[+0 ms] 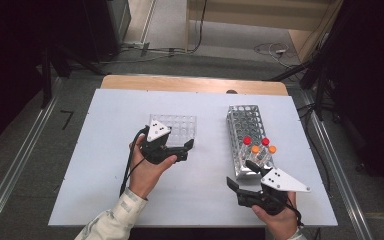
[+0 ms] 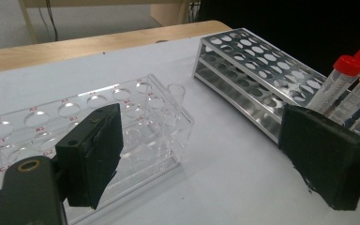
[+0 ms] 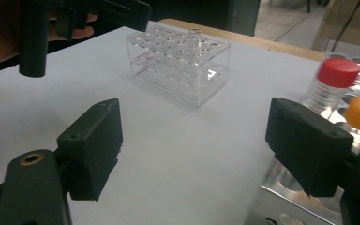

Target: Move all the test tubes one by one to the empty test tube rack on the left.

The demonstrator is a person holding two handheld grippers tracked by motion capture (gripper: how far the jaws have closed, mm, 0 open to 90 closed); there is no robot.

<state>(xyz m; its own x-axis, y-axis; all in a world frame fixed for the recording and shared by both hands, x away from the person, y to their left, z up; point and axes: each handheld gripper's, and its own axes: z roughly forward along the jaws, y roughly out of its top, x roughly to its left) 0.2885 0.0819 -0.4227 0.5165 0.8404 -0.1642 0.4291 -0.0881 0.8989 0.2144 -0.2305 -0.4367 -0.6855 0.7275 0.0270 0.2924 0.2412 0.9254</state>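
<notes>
On the white table [image 1: 110, 165] sit two racks. The clear plastic rack [image 1: 180, 129] is near the middle, and a little clear tube [image 2: 176, 101] stands in its corner hole. The left gripper [image 1: 189, 149] hangs just beside this rack, at about 6 o'clock from it. Its jaws are wide apart with nothing between them. The metal rack [image 1: 246, 137] is at 3 o'clock from the clear rack and holds tubes with red caps [image 1: 247, 141] and orange caps [image 1: 255, 149]. The right gripper [image 1: 240, 176] floats at 6 o'clock from the metal rack, with its jaws spread wide and nothing in them.
</notes>
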